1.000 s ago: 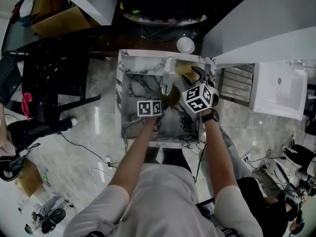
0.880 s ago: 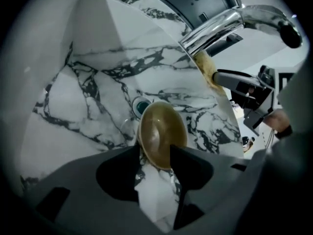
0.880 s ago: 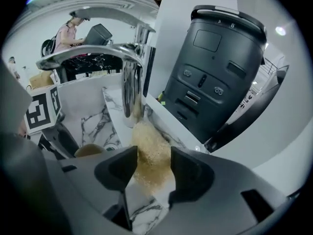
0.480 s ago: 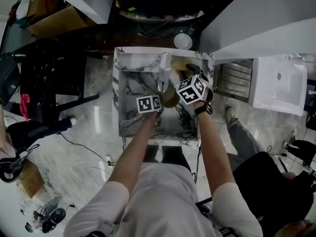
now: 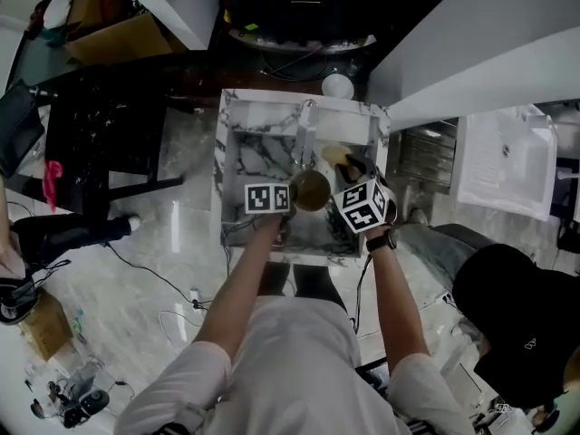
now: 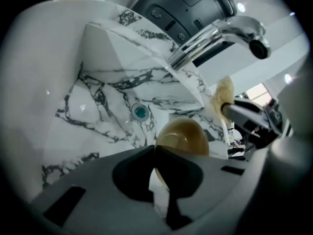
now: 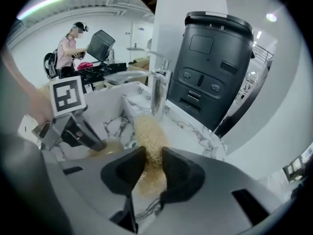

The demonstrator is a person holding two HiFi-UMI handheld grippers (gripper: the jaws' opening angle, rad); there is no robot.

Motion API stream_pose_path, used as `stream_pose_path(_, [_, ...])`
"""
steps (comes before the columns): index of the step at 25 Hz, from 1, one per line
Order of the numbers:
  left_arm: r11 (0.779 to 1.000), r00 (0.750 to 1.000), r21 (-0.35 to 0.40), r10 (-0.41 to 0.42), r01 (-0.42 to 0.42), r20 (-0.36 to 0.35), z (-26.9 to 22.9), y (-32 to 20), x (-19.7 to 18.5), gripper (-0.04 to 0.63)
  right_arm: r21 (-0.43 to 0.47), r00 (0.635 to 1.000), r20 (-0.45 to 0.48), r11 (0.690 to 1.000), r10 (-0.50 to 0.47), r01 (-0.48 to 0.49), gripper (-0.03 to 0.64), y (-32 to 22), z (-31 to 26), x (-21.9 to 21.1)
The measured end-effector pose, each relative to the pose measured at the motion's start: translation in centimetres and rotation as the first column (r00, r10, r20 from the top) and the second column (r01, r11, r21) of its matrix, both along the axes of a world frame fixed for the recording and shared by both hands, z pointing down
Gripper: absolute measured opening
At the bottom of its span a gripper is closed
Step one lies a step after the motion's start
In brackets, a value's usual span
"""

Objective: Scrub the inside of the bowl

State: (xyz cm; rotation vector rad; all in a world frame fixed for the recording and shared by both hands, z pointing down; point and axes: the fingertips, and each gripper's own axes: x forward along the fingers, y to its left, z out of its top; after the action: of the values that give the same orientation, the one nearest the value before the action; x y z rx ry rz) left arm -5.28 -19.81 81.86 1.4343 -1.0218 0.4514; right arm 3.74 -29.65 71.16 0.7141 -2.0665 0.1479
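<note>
We clench the bowl (image 6: 183, 135) by its rim in our left tool (image 6: 155, 154), while our right tool (image 7: 153, 163) has just been closing on the sponge (image 7: 147, 130); hard scrubbing could twist the bowl free.

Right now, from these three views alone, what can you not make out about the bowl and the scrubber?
Bowl, left gripper view: lower part hidden behind the left gripper shut on it; any dirt inside cannot be read.
Scrubber, right gripper view: lower part partly hidden by the right gripper, whose jaws have just been closing on it.
Bowl's inside, head view: too small to tell.
</note>
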Motion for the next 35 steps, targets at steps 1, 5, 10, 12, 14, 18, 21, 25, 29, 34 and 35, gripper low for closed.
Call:
stream_pose_path(1, [1.0, 1.0, 0.006, -0.009, 0.009, -0.005, -0.9, 0.2, -0.3, 0.02, 0.004, 1.0, 0.013, 1.0, -0.017, 0.017, 0.109, 1.2, -0.9, 0.0])
stream_pose_path(5, [0.998, 0.999, 0.033, -0.051, 0.052, -0.009, -4.3, 1.3, -1.5, 0.02, 0.036, 0.993, 0.052, 0.994, -0.103, 0.101, 0.11, 6.0, -5.0, -0.5])
stream_pose_path(10, [0.995, 1.0, 0.1, 0.01, -0.012, 0.022, -8.4, 2.1, -1.7, 0.02, 0.101, 0.937, 0.031, 0.934, -0.348, 0.343, 0.116, 11.7, -9.9, -3.7])
stream_pose_path(12, [0.992, 0.998, 0.119, 0.048, -0.051, 0.03, -10.0, 2.8, -1.5, 0.02, 0.138, 0.886, -0.066, 0.875, -0.46, 0.465, 0.118, 13.4, -10.1, -4.6])
stream_pose_path(14, [0.986, 0.995, 0.135, 0.094, -0.098, 0.037, -11.5, 3.5, -1.3, 0.02, 0.178, 0.832, -0.192, 0.815, -0.521, 0.552, 0.119, 14.3, -9.8, -4.7])
stream_pose_path(18, [0.967, 0.981, 0.166, 0.187, -0.194, 0.056, -14.3, 4.8, -0.7, 0.02, 0.2, 0.753, -0.404, 0.753, -0.519, 0.627, 0.12, 14.7, -9.9, -4.6])
stream_pose_path(21, [0.949, 0.967, 0.187, 0.242, -0.252, 0.075, -15.7, 5.6, -0.1, 0.02, 0.201, 0.697, -0.543, 0.734, -0.468, 0.649, 0.12, 14.4, -9.8, -4.4])
stream_pose_path(25, [0.943, 0.963, 0.198, 0.261, -0.269, 0.068, -16.3, 6.2, 0.7, 0.02, 0.177, 0.557, -0.702, 0.649, -0.444, 0.74, 0.12, 14.7, -9.5, -4.5])
stream_pose_path(29, [0.946, 0.965, 0.191, 0.251, -0.261, 0.078, -16.0, 5.9, 0.3, 0.02, 0.096, 0.485, -0.734, 0.635, -0.475, 0.767, 0.12, 15.1, -8.6, -3.9])
stream_pose_path(34, [0.953, 0.97, 0.187, 0.225, -0.238, 0.087, -15.9, 5.0, -0.2, 0.02, 0.045, 0.593, -0.622, 0.733, -0.511, 0.679, 0.12, 15.5, -9.5, -3.3])
stream_pose_path(35, [0.956, 0.973, 0.187, 0.214, -0.226, 0.084, -15.9, 4.9, -0.3, 0.02, 0.045, 0.622, -0.593, 0.749, -0.512, 0.661, 0.12, 15.7, -9.8, -3.3])
